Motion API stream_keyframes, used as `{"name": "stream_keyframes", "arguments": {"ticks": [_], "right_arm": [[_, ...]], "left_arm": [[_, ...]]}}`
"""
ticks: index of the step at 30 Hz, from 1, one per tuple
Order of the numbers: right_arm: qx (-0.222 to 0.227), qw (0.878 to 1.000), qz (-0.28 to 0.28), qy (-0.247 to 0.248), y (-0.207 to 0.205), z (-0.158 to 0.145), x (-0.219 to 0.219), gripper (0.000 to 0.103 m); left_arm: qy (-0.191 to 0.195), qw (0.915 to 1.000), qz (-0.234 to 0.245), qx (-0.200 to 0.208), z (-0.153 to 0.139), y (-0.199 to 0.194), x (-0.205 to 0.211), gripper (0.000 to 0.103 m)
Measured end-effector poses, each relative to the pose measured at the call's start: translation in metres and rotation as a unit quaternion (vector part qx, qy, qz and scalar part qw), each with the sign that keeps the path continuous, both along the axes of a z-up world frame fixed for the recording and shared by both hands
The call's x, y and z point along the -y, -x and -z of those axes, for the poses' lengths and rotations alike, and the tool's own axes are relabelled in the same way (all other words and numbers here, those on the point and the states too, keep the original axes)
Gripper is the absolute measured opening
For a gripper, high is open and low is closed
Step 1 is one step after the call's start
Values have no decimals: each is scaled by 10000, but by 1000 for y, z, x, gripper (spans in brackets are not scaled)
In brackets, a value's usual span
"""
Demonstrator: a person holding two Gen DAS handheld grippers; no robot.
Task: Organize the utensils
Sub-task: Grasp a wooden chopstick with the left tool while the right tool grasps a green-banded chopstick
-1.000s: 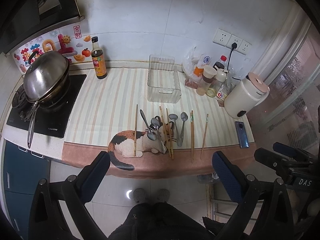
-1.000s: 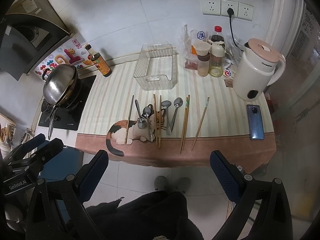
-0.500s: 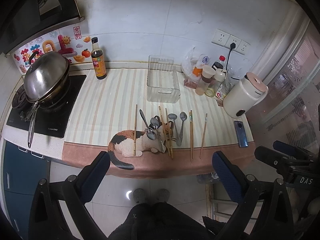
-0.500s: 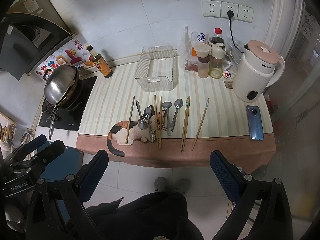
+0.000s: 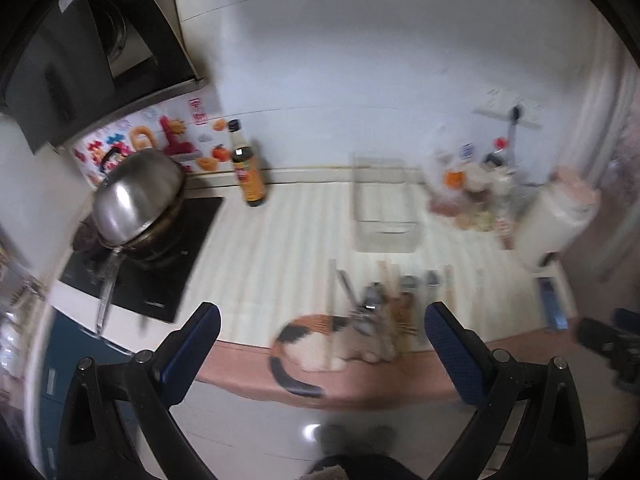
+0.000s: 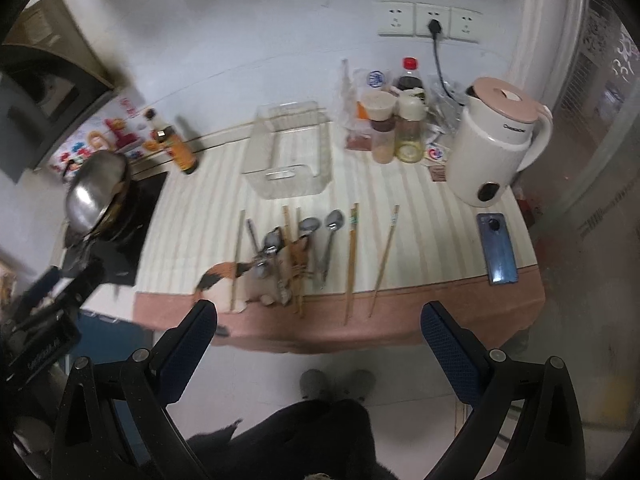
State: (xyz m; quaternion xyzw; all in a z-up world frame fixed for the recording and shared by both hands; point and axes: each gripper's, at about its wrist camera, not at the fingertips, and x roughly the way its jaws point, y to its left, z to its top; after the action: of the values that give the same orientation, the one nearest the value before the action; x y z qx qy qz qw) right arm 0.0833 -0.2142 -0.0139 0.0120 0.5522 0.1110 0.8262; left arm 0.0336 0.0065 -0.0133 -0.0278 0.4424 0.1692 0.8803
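Several metal spoons [image 6: 330, 240] and wooden chopsticks [image 6: 352, 256] lie in a row near the front edge of a striped counter mat [image 6: 420, 208], some on its cat print [image 5: 316, 340]. A clear plastic bin [image 6: 290, 160] stands empty behind them; it also shows blurred in the left wrist view [image 5: 384, 208]. My left gripper [image 5: 320, 344] is open and empty, in front of the counter. My right gripper [image 6: 320, 340] is open and empty, also short of the counter edge. The left wrist view is blurred.
A wok [image 5: 140, 196] sits on the black hob at the left, with a sauce bottle [image 5: 248, 168] beside it. Condiment jars [image 6: 392, 124], a white kettle [image 6: 496, 140] and a blue phone [image 6: 498, 248] stand at the right. Wall sockets [image 6: 432, 20] are above.
Both grippers have moved closer to the counter and swung; the left view has turned left and blurred. Nothing on the counter has moved. Both grippers stay open.
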Motion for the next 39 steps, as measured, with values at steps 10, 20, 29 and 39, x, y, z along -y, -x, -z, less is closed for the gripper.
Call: {"name": "stream_keyframes", "arguments": {"ticks": [10, 20, 29, 39], "right_arm": [[-770, 9958, 407, 293, -68, 134, 19, 70], [-1567, 9820, 773, 715, -107, 255, 45, 54], [-1844, 9725, 1105, 900, -148, 319, 36, 44], [-2084, 9663, 714, 1331, -137, 331, 13, 7]], "left_arm": [[178, 9921, -618, -1078, 126, -51, -35, 103], [709, 9667, -600, -2386, 257, -82, -57, 47], [837, 9600, -308, -2655, 300, -116, -62, 45], [1270, 9527, -304, -2745, 310, -87, -75, 5]]}}
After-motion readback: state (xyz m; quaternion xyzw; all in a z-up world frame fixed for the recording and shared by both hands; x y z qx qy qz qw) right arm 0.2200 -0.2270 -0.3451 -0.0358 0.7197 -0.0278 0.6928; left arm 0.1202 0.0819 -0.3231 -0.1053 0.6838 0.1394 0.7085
